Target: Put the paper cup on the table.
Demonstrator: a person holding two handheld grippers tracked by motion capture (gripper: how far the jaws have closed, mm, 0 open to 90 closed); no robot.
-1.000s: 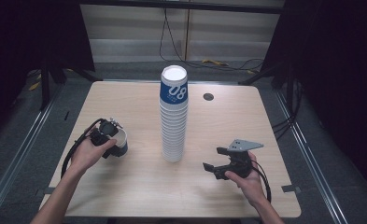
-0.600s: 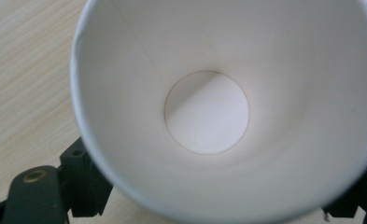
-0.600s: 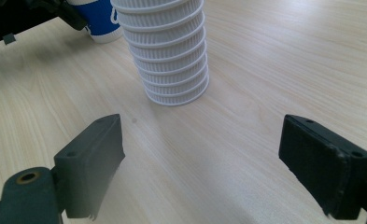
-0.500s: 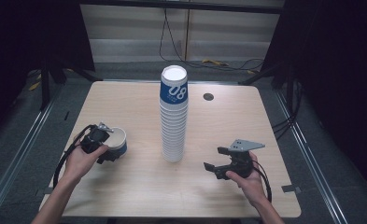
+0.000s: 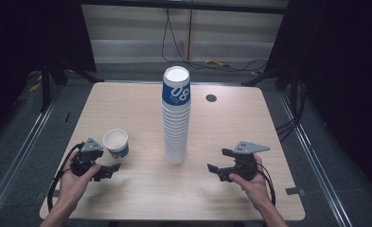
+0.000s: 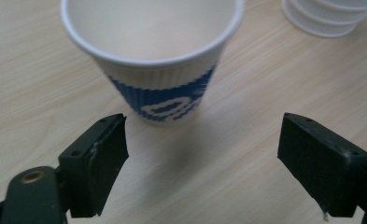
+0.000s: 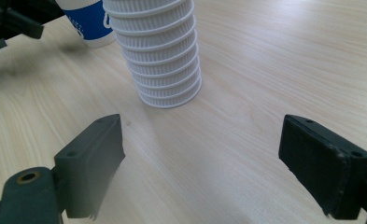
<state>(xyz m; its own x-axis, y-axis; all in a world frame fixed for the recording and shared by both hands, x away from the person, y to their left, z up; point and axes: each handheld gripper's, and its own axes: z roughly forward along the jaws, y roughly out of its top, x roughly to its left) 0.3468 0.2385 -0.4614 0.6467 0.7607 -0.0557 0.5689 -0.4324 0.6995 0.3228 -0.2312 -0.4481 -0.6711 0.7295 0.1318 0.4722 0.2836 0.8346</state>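
on the pale desk (image 5: 127,104) near its left edge, our left tongs (image 5: 109,163) gaped just short of the loose cup (image 5: 116,143), our right tongs (image 5: 218,161) idled apart, and a careless sweep risked toppling the tall stack (image 5: 176,118).

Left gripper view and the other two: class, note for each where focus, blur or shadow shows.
Left gripper view: the single cup is sharp and casts a soft shadow toward the camera; the near fingers look slightly soft. Right gripper view: the cup stack is crisp, the fingers blurred. High view: the table is evenly lit, the surroundings dark.
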